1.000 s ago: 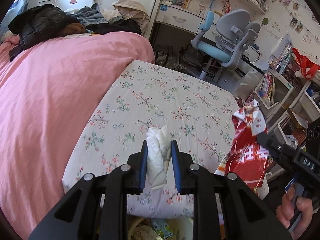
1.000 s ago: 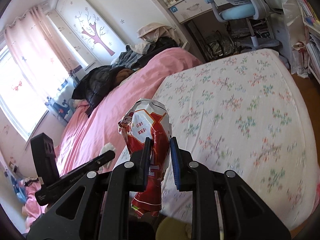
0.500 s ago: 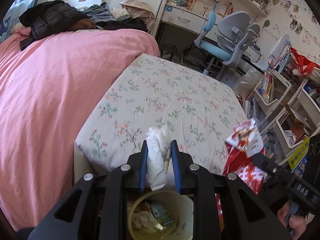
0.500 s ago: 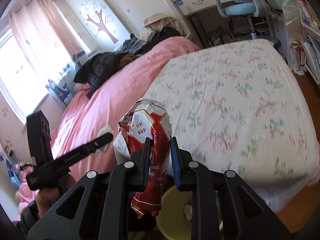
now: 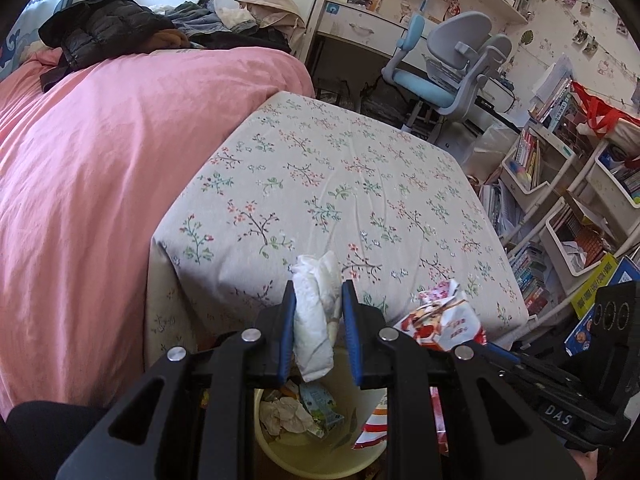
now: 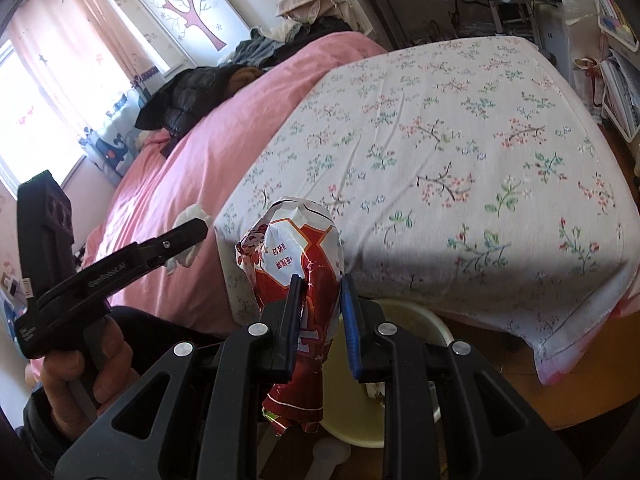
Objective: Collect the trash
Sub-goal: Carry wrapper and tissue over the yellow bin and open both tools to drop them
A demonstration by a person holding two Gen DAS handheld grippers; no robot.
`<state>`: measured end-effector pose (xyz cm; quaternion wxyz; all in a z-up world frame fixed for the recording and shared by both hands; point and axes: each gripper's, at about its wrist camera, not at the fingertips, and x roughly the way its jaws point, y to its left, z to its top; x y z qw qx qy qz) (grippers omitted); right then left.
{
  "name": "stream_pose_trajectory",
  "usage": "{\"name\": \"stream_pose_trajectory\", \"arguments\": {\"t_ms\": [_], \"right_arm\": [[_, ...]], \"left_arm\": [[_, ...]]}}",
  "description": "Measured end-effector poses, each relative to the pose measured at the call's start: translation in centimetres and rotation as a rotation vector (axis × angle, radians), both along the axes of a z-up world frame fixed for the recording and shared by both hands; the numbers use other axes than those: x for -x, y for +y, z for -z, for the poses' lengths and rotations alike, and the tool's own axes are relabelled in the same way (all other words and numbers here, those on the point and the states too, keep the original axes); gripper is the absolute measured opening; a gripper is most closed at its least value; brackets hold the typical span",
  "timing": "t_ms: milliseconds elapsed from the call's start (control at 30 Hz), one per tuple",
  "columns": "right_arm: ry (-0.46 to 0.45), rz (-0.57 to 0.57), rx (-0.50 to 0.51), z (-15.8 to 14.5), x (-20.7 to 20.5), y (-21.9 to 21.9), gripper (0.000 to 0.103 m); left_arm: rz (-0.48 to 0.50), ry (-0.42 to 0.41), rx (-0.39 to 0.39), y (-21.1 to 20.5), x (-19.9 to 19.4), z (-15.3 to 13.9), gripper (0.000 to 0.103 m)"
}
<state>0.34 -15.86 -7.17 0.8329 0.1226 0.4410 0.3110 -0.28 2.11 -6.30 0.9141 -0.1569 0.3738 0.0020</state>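
1. Both hand-held grippers are descending from over the bed (image 5: 360, 184) toward the yellow bin (image 5: 304, 452).
2. Left hand-held gripper (image 5: 318, 312) is pinching a white tissue (image 5: 316, 320) above the bin, ready for dropping.
3. Right hand-held gripper (image 6: 320, 308) is clamping a red wrapper (image 6: 298, 264) beside the rim.

Black left gripper (image 5: 319, 312), blue-lined fingers (image 5: 288, 320), silver screws, dark sleeve (image 6: 36, 420).

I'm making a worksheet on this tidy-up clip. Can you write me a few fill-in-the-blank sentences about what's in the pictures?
1. The left gripper is shut on a crumpled white ____.
2. The right gripper is shut on a red and white snack ____.
3. Below both grippers stands a pale yellow ____ with trash in it.
4. The bedsheet beside the pink duvet has a ____ print.

Missing words: tissue; wrapper; bin; floral
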Motion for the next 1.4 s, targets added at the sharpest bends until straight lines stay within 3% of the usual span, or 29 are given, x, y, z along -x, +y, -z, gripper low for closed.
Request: {"name": "stream_pose_trajectory", "arguments": {"t_ms": [1033,1400], "right_arm": [[0.064,-0.034,0.093,2.8,0.3,1.7,0.019],[0.114,-0.027,0.122,4.0,-0.2,2.0,0.021]], "left_arm": [[0.040,0.071,-0.040,-2.0,0.7,1.8,0.023],[0.052,0.142,-0.044,-2.2,0.4,3.0,0.024]]}}
